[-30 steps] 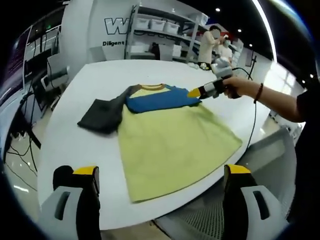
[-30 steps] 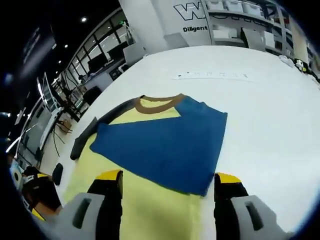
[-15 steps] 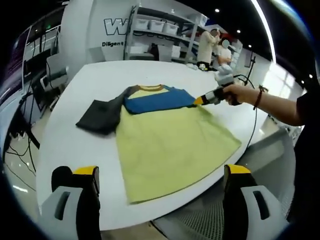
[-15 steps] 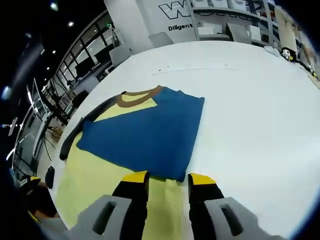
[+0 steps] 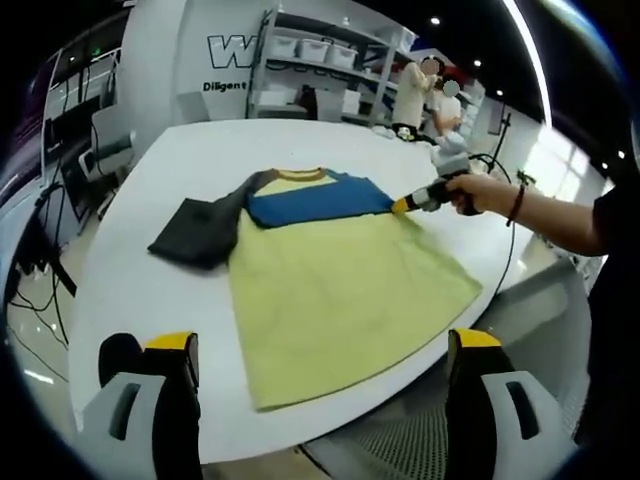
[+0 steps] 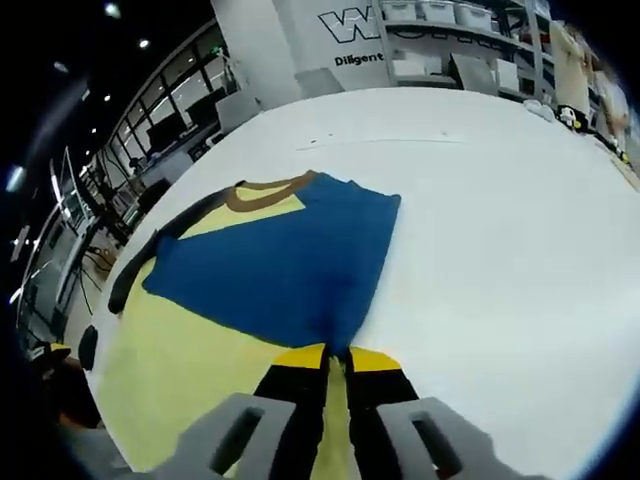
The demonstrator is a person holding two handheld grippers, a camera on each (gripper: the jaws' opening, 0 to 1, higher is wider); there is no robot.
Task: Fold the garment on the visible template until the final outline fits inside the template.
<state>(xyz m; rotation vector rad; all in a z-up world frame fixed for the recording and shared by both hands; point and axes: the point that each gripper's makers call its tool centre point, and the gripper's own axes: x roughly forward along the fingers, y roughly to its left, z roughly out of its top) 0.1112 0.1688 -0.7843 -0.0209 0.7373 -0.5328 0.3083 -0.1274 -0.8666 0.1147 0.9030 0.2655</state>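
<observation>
**A:** What lay in front of the person, biggest thing first?

**B:** A large white table (image 5: 150, 290) held a yellow shirt (image 5: 340, 290) spread flat, its brown collar (image 6: 265, 190) at the far end. A blue sleeve (image 6: 280, 270) lay folded across the chest, and a dark grey sleeve (image 5: 195, 235) stuck out to the side, not yet folded. I could not make out any template outline on the table.

**A:** And the two tools?

**B:** The right gripper (image 6: 337, 358) had its yellow-tipped jaws pressed together on the corner of the blue sleeve, at the shirt's edge. The left gripper (image 5: 320, 350) hung near the table's edge by the shirt's hem, jaws spread wide and holding nothing.

**A:** What could have gone wrong from there?

**B:** In my judgement, only a thin corner of cloth was pinched, so a quick pull could have slipped it free or dragged the whole shirt crooked, since nothing pinned the body down.

**A:** Did the views differ?

**B:** Yes. The left gripper view showed the whole shirt, the person's hand (image 5: 470, 190) and forearm, and people by distant shelves. The right gripper view showed the pinch up close and faint markings on the table beyond the collar.
</observation>
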